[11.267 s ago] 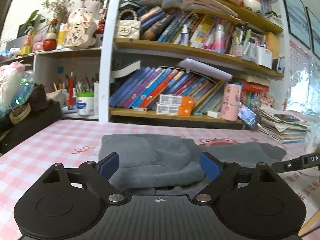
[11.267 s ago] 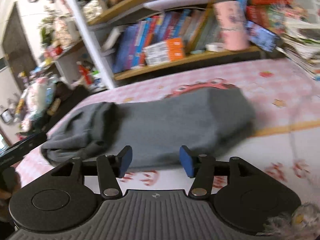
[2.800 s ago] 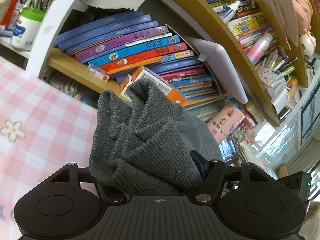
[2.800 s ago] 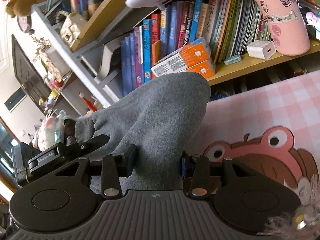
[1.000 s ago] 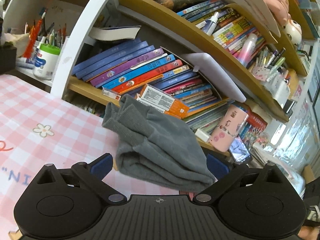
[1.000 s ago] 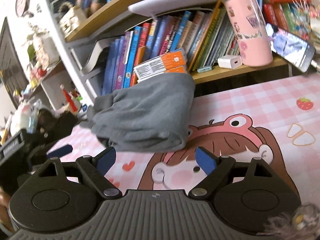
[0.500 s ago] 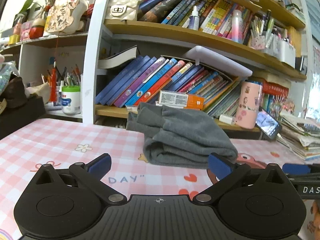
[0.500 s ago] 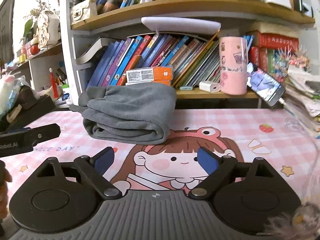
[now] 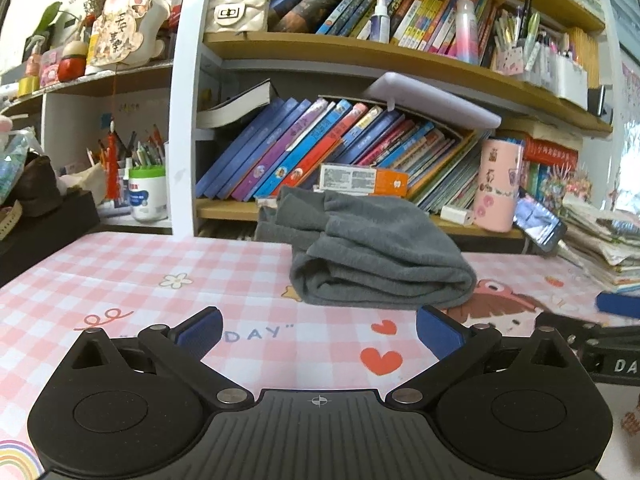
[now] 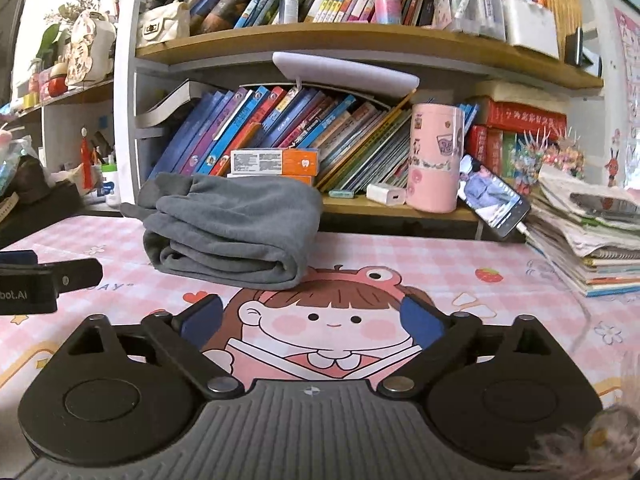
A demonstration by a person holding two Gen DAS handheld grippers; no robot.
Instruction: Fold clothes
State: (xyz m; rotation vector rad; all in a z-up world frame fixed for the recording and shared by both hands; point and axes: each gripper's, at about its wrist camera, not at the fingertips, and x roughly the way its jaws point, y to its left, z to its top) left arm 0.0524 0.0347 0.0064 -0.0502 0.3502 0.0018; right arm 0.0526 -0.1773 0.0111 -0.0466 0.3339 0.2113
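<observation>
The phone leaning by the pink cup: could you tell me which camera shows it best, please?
The right wrist view: the phone sits large there, its lit screen and the cable at its lower end plain. The left wrist view shows the same phone smaller, nearer the edge, with the screen dimmer.

I count one folded grey garment [image 9: 380, 252], one pink tumbler [image 9: 498, 184], one phone [image 9: 538, 226] and two orange boxes [image 10: 276, 162].

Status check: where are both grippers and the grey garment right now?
Left gripper open, empty. Right gripper open, empty, jaws just opening wider. Grey garment folded on the pink mat, near the shelf. Nothing in the way.
</observation>
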